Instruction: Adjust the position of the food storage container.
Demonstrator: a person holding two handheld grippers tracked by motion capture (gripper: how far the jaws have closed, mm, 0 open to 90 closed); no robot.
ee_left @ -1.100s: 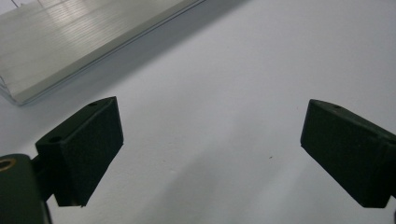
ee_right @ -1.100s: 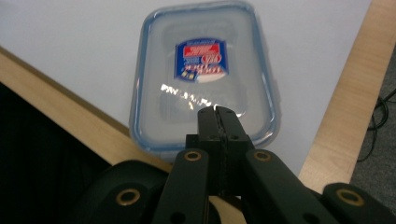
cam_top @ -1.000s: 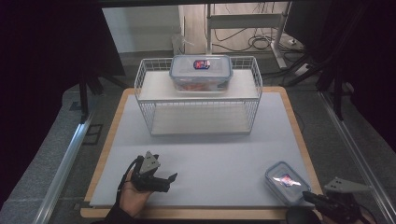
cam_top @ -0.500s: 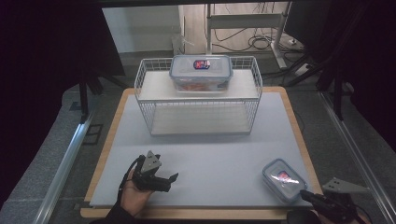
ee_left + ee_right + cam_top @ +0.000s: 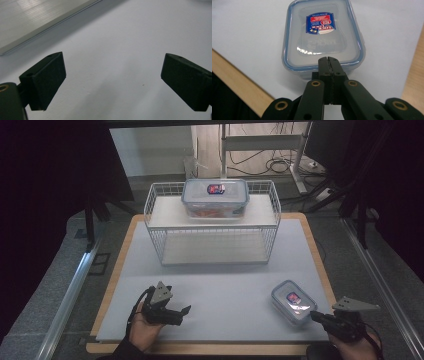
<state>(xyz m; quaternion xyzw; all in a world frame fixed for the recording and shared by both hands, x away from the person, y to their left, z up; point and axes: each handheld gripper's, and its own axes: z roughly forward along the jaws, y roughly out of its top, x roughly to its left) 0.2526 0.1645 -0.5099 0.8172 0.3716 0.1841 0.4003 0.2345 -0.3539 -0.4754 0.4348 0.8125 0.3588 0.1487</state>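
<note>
A small clear lidded container [image 5: 294,302] with a blue seal and a red-and-blue label lies on the white mat at the front right. In the right gripper view the container [image 5: 323,35] sits just ahead of my right gripper [image 5: 328,58]. That gripper's jaws are pressed together, their tips against the near edge of the lid. From above, the right gripper [image 5: 315,316] comes in from the bottom right corner. My left gripper [image 5: 182,314] rests at the front left. The left gripper [image 5: 110,82] is open over bare mat, with nothing between its jaws.
A white wire rack [image 5: 212,235] stands at the back of the mat [image 5: 220,285]. A larger lidded container [image 5: 215,197] sits on top of the rack. The mat lies on a wooden board [image 5: 115,285], and a metal rail [image 5: 70,295] runs along the left.
My right gripper has moved forward and left up to the small container. The container has shifted slightly left and away. The left gripper has stayed put.
</note>
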